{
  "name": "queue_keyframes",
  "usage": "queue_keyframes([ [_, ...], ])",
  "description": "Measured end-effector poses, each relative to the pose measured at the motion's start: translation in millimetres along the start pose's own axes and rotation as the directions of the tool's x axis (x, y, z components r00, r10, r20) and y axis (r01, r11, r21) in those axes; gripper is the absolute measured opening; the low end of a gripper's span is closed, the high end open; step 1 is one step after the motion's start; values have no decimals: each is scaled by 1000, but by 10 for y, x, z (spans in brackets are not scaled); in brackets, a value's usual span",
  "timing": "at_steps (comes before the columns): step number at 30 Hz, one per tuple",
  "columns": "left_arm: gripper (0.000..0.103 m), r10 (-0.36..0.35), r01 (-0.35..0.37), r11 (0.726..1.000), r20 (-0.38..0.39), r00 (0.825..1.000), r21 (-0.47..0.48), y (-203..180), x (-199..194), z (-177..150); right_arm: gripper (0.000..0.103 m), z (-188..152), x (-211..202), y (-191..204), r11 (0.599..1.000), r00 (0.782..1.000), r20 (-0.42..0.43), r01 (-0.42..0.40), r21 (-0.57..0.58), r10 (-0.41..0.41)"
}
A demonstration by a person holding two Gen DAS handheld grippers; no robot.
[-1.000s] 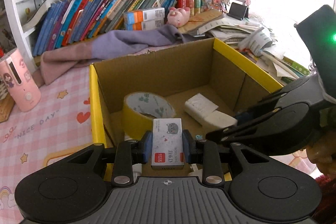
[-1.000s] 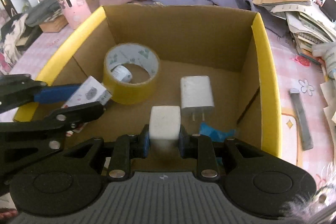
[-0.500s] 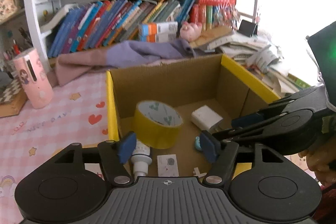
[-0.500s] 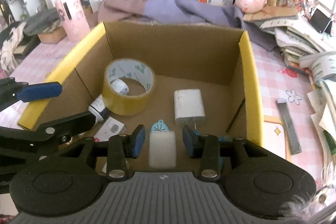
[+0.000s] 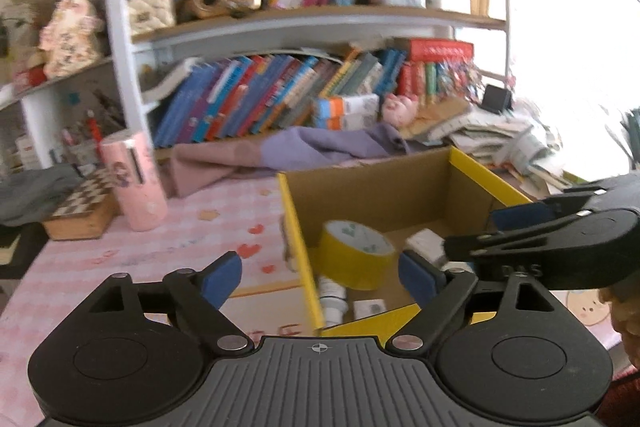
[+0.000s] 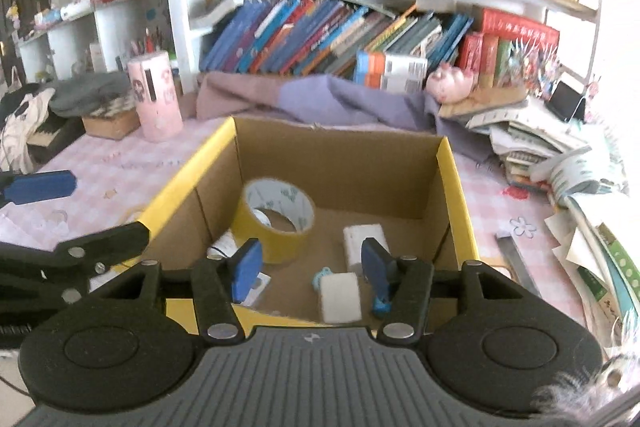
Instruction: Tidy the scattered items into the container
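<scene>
Left gripper point(image 5: 320, 277): jaws wide apart, just been opening, nothing clamped; its blue pads point(image 5: 221, 279) straddle the near left corner of the box point(image 5: 296, 227). Right gripper point(image 6: 310, 265): jaws partly apart, just been opening, nothing pressed between them; the white block point(image 6: 340, 297) lies on the box floor below the gap, clear of both pads. Box: open cardboard, yellow-edged flaps, on a pink checked cloth point(image 6: 120, 163), ahead of and beneath both sets of jaws. Contents, seen past the right jaws: tape roll point(image 6: 276, 213), yellow, standing tilted ahead of the left pad; charger point(image 6: 366, 241), white, ahead of the right pad; small teal piece point(image 6: 322, 277) just left of the block; small white card box point(image 6: 256, 287) behind the left pad; white bottle point(image 5: 332, 301) beside the roll, by the left wall. Outside the box: pink cylinder point(image 6: 155, 95) far ahead left; purple cloth point(image 6: 340, 99) behind the box; grey strip point(image 6: 516, 263) on the cloth right of the box; paper stack point(image 6: 560, 155) further right; shelves of books point(image 6: 320, 35) behind all.
</scene>
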State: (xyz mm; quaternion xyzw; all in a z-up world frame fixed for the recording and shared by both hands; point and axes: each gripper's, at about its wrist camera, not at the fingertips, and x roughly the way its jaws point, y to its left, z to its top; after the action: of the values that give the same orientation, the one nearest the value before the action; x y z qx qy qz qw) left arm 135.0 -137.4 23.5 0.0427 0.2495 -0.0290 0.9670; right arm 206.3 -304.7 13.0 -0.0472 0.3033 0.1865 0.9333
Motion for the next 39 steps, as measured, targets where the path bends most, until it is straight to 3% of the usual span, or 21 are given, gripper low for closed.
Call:
queue_keyframes([
  [6,93,30,-29,999,11,1000,-38,197,-245,-132,60,-122,-230,223,1000,1000,16,24,2,-24],
  [14,95,5,-5,999,-18,1000,-37,326,-591,-379,72,-409,-526,523,998,998,0,64,29,-64],
  [20,98,46,-49,997,-45,998,-51,447,-816,-563,82,-596,-736,726,996,997,-16,72,47,-72],
  [39,99,88,-94,994,-99,991,-55,755,-1208,-875,94,-880,-986,1193,996,998,-41,59,66,-57],
])
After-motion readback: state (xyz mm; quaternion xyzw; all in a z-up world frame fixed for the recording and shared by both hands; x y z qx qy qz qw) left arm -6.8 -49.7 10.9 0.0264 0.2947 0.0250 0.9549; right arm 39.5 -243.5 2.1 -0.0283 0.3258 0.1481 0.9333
